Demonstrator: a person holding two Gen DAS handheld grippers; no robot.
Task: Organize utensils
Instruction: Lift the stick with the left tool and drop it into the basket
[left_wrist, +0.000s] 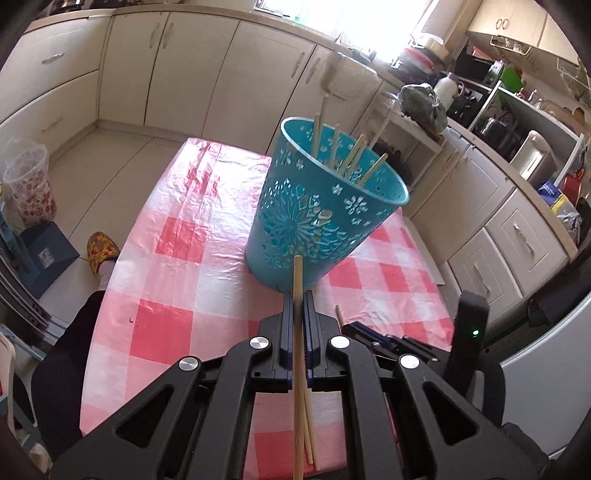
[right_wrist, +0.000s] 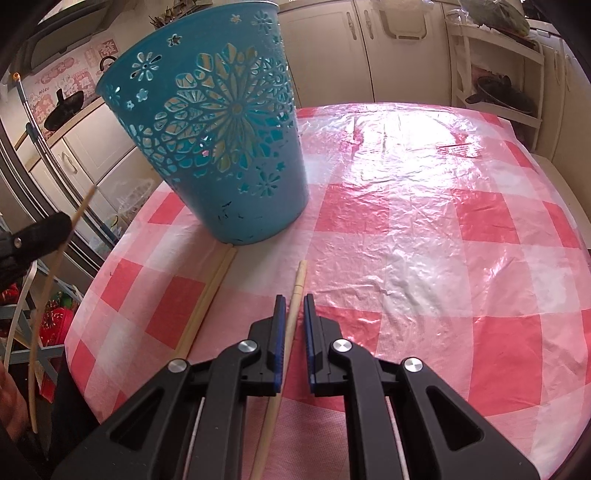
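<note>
The left hand-held gripper (left_wrist: 298, 295) is pinching a chopstick (left_wrist: 297, 273) beside the blue basket (left_wrist: 317, 221); the right hand-held gripper (right_wrist: 294, 301) is nearly shut around another stick (right_wrist: 295, 295) lying on the desk (right_wrist: 443, 240).

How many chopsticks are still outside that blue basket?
4: one chopstick in the left gripper, second chopstick in the right gripper, a pair on the tablecloth by the basket. Others may be hidden.

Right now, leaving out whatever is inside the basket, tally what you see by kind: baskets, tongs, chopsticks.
Blue basket: 1
Tongs, left and right: 2
Chopsticks between tongs: 2
Loose chopsticks: 2
Total: 7
</note>
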